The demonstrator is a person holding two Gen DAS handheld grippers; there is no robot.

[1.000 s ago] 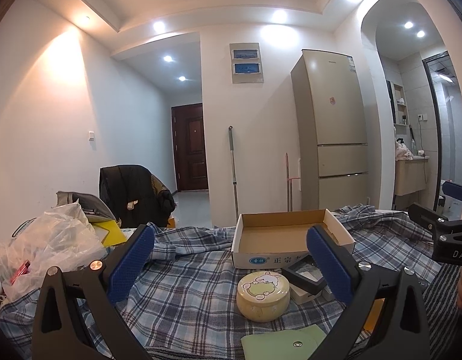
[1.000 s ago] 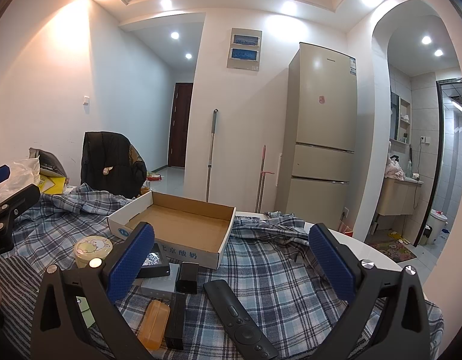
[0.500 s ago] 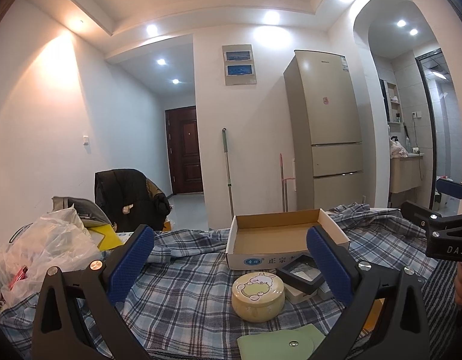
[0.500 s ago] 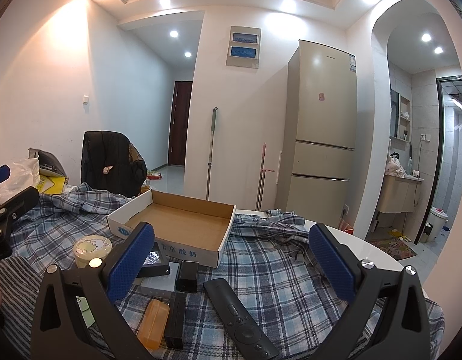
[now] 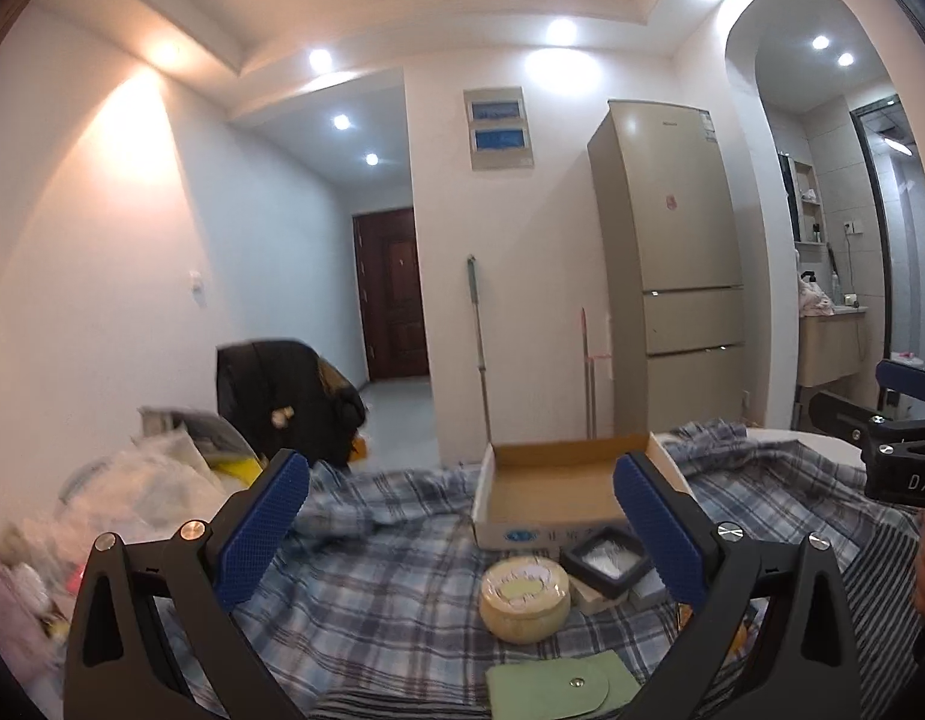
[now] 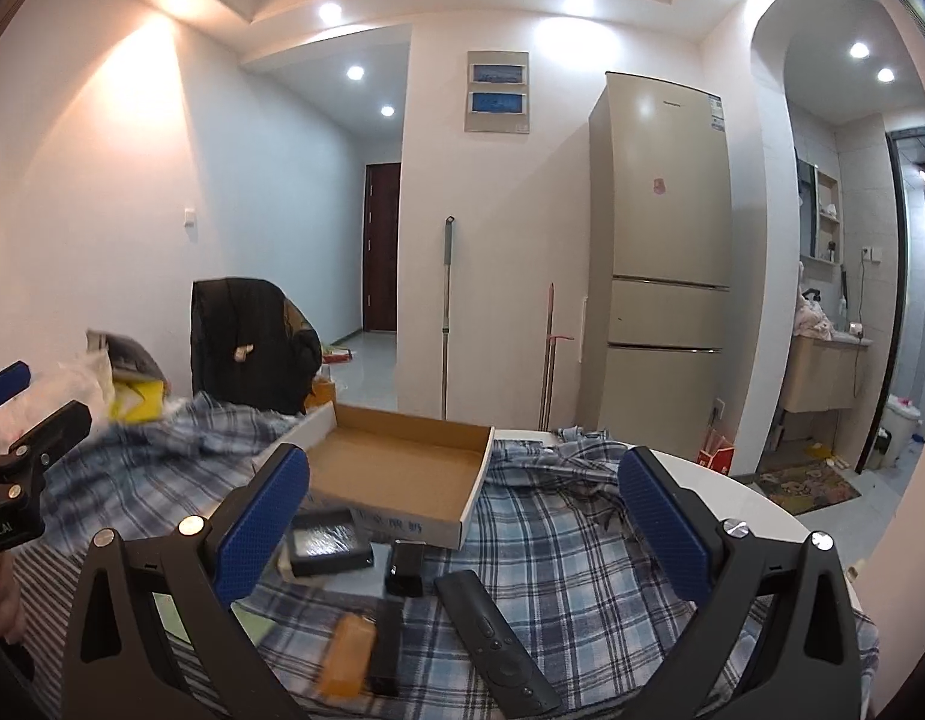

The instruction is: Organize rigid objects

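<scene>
Both tools, left tool [image 5: 459, 531] and right tool [image 6: 462, 531], are hovering released above the worktop [image 6: 558, 546]. Cardboard box [image 6: 402, 474] is lying at 12 o'clock, remote [image 6: 495, 642] at 6.

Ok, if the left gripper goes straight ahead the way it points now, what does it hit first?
Probably nothing on the table: the left gripper, jaws open, points level, seemingly above the round tin, toward the cardboard box's near wall. The box looks like first contact, though height is hard to judge.
</scene>
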